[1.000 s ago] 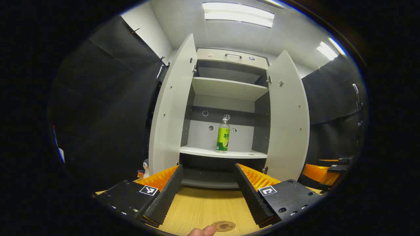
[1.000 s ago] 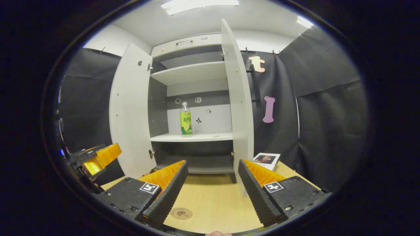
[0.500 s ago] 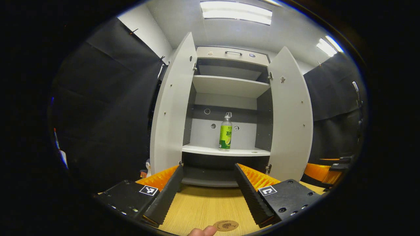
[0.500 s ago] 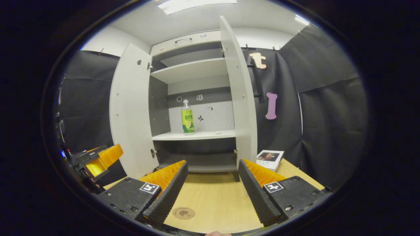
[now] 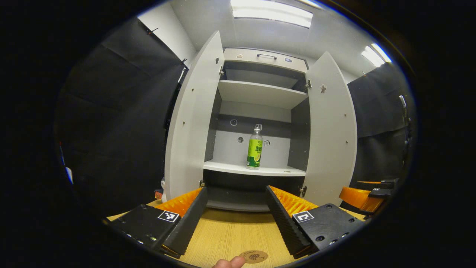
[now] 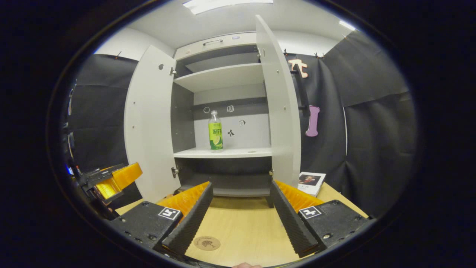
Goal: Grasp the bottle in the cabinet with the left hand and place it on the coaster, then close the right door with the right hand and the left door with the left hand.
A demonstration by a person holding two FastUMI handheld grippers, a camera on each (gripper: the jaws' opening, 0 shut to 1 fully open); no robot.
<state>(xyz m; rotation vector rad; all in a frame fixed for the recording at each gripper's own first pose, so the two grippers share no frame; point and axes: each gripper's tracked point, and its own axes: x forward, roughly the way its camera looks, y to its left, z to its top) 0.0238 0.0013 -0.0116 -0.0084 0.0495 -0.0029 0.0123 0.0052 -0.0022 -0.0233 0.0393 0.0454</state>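
Ahead of the left tool (image 5: 235, 203) stands the cabinet (image 5: 256, 59), with the left door (image 5: 189, 119) and the right door (image 5: 331, 126) both swung wide toward it, one on either side of the line forward. Low beside the left door, down and to the left of this tool, a small toy figure (image 5: 163, 186) peeks out; it is too small to make out well, perhaps a penguin. Far to this tool's right the other tool shows at the edge of the left gripper view. A fingertip (image 5: 229, 262) sits just beneath the left tool, touching the edge of the coaster (image 5: 254, 256), which lies on the desk (image 5: 230, 234) below and between the tool's two fingers.

The bottle (image 5: 254, 147) stands upright on the cabinet's lower shelf (image 5: 256, 170), straight ahead of and above the left tool, well apart from it, with open air between. The upper shelf (image 5: 260, 93) above it is bare.

The left tool is released, fingers spread and grasping nothing. The right tool (image 6: 241, 203) is likewise spread wide with nothing between its fingers; from it the bottle is ahead and slightly left, the coaster is under its left finger's tip on the desk, and a book (image 6: 311, 182) lies ahead to its right beside the right door's foot.
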